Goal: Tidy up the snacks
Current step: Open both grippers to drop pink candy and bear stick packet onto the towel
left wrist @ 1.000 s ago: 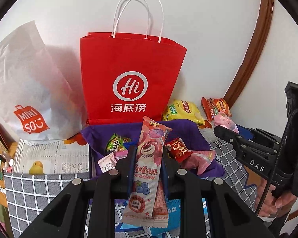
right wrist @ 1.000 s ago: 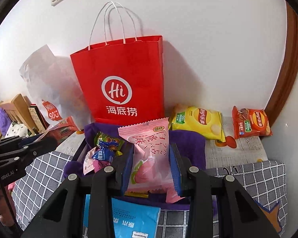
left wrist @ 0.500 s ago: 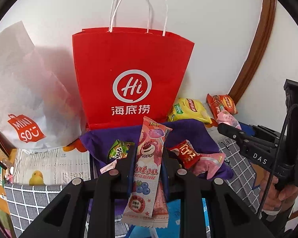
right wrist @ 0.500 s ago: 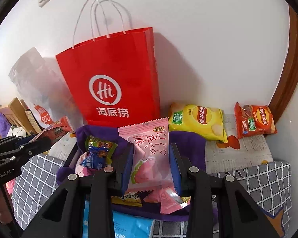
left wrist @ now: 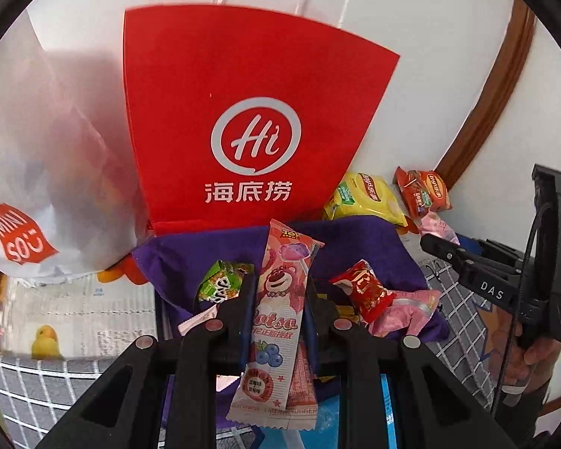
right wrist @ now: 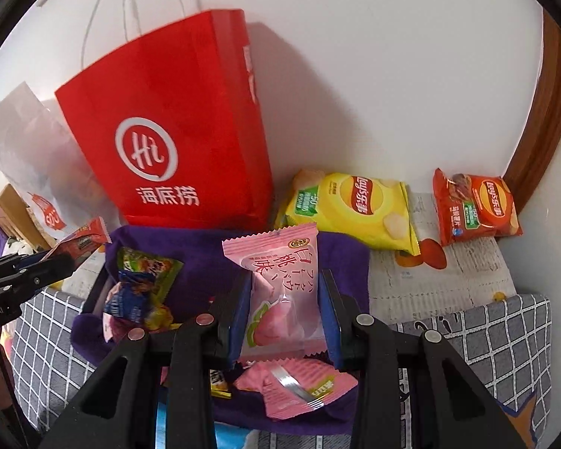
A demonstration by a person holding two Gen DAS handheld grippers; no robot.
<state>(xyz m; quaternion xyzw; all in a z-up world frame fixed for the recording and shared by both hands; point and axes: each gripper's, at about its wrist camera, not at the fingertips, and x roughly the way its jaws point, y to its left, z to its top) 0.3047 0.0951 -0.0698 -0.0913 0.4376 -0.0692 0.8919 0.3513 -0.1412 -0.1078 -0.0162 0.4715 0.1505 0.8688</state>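
Left gripper (left wrist: 276,295) pinches the lolly pack (left wrist: 276,310) mid-length; right gripper (right wrist: 284,299) clamps the peach pack (right wrist: 280,295) by its sides. Both look light, crinkly, slippery. Red bag (right wrist: 175,123) stands just beyond, far side.

Left wrist view: low, close, looking forward along its fingers at the red bag (left wrist: 243,119) against the wall; sits left of the right gripper (left wrist: 478,273).
Right wrist view: same facing, close, offset rightward.
Shared: red bag (right wrist: 175,131), purple cloth (right wrist: 205,258), yellow chips (right wrist: 355,213).
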